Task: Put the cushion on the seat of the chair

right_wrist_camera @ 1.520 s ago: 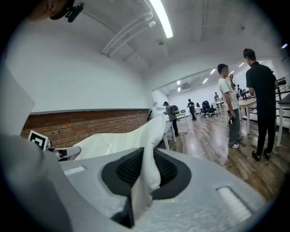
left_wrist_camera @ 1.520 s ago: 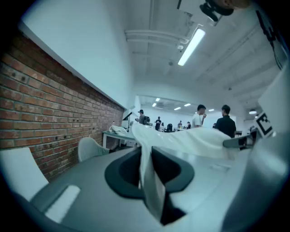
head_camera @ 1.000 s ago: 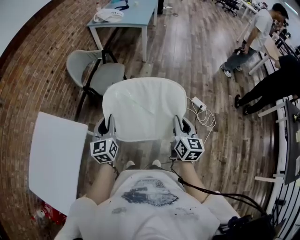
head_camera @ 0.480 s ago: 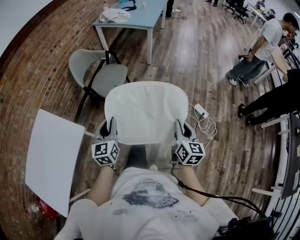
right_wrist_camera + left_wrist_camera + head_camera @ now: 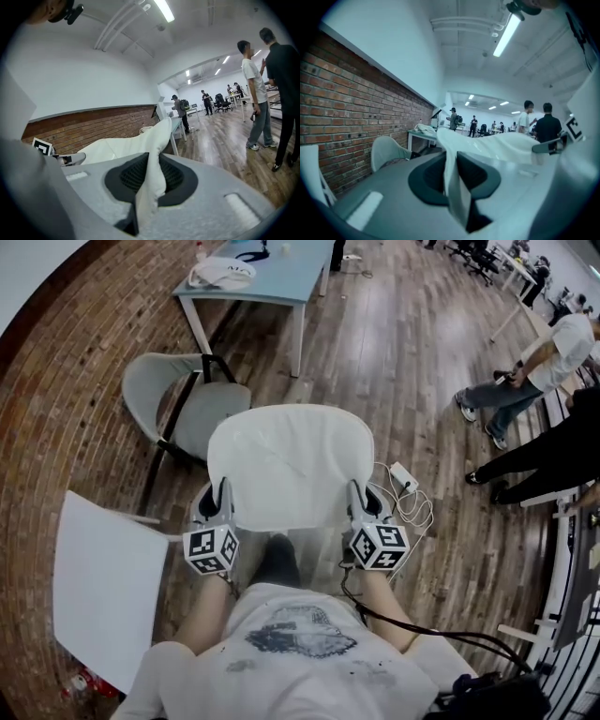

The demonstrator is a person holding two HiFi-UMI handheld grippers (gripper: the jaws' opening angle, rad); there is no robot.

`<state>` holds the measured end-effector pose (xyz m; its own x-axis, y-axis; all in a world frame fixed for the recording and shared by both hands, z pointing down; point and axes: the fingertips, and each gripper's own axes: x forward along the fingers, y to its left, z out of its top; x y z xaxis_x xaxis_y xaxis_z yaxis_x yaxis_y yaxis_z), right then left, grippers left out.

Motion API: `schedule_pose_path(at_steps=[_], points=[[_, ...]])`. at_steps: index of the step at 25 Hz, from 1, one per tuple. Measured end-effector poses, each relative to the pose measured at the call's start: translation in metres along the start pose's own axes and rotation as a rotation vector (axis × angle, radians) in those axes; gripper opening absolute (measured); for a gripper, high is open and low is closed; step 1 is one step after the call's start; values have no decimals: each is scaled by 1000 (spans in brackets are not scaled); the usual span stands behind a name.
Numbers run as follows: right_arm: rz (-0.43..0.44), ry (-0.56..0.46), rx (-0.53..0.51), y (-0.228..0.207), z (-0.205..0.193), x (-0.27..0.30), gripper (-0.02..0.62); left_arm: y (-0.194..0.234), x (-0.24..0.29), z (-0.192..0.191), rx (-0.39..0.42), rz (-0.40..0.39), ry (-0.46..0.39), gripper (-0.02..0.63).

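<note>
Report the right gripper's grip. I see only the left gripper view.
Observer: The right gripper is shut on the cushion's right edge.
Operator: Give me the chair's place from above.
Observer: The grey chair stands ahead, off the cushion's far left corner. Its seat is bare.
Operator: Name any trip hazard.
Observer: A white power strip with a looped cable lies on the floor, just right of the cushion.
</note>
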<state>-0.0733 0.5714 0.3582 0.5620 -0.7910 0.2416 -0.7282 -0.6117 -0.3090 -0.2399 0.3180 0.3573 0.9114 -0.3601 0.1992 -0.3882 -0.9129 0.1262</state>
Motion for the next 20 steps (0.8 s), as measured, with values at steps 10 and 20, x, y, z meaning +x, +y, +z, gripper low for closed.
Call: schedule_pose_path(at_steps=[10, 20], points=[[40, 44, -8, 28, 36, 166, 46, 98, 113, 37, -24, 52, 21, 48], [144, 63, -78, 82, 74, 277, 46, 180, 148, 72, -80, 157, -42, 48]])
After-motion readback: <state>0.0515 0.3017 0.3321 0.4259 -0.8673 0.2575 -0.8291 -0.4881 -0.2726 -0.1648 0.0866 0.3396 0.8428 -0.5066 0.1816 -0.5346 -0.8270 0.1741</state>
